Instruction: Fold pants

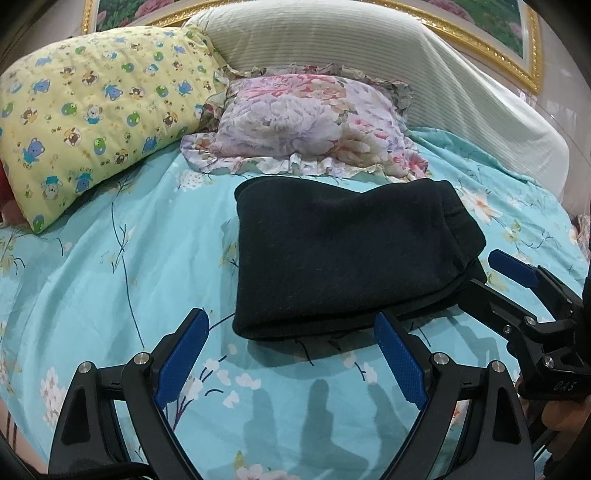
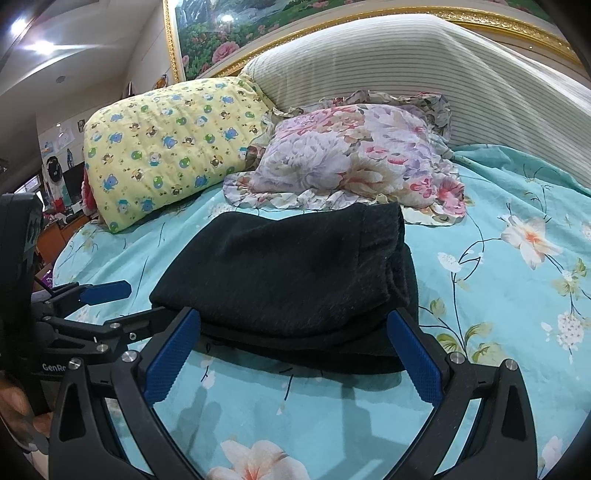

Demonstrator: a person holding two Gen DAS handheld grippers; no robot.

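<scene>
Pants (image 1: pixel 343 254) lie folded on the bedsheet (image 1: pixel 110 295) (fold looks finished); your left gripper (image 1: pixel 291 350) and right gripper (image 2: pixel 291 350) are spread, holding nothing, so just back away.

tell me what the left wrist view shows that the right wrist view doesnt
Only the left wrist view: the right tool from the side, at the near right corner of the pants, jaws open.

Only the right wrist view: the room past the bed's left edge and the left tool at the pants' near left corner, open.

Both: folded black pants on the teal sheet, yellow pillow, floral pillow, striped headboard cover, gold-framed picture.
</scene>
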